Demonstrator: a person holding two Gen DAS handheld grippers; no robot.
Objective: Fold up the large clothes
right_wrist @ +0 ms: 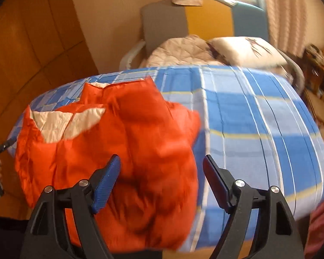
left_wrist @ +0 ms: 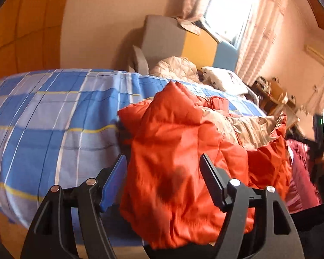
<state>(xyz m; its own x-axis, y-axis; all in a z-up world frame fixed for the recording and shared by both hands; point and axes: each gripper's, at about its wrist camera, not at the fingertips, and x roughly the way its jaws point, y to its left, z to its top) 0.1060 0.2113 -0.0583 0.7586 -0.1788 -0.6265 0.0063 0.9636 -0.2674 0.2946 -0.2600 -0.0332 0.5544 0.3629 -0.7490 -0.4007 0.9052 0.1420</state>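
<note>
So: orange jacket point(left_wrist: 179, 161) lies crumpled on the bed point(left_wrist: 54, 116), near its front edge, partly hanging over that edge. Cream lining point(right_wrist: 69, 123) shows at the collar end and in the folds. Bed cover is a blue plaid with white and yellow lines.

Left tool point(left_wrist: 163, 177): fingers spread wide, nothing between the pads. It hangs above the jacket, blue-padded finger point(left_wrist: 113, 183) over the jacket's left edge where it meets the plaid, black finger point(left_wrist: 213, 183) over the orange fabric. Cannot tell whether either pad touches cloth.

Right tool point(right_wrist: 162, 177): also spread wide, gripping nothing. Blue-padded finger point(right_wrist: 107, 183) sits over the orange fabric, black finger point(right_wrist: 216, 183) over bare plaid just beside the jacket's right edge. Contact with the cloth not resolvable; both views are motion-blurred.

Jacket sits on one side of the bed; in the right view the plaid beyond its right edge is bare. In the left view the lining side bunches up toward the far right, next to a dark red cloth point(left_wrist: 300, 183) at the frame edge.

Head of the bed: beige quilt point(right_wrist: 181, 51) bunched up, white pillow point(right_wrist: 244, 49) beside it. Behind those, a headboard point(right_wrist: 207, 19) in grey, yellow and blue panels. Bright window point(left_wrist: 229, 6) with striped curtains above. Wooden wardrobe point(left_wrist: 28, 26) on the left wall. Cluttered side table point(left_wrist: 274, 95) beyond the bed, details too blurred to read.
</note>
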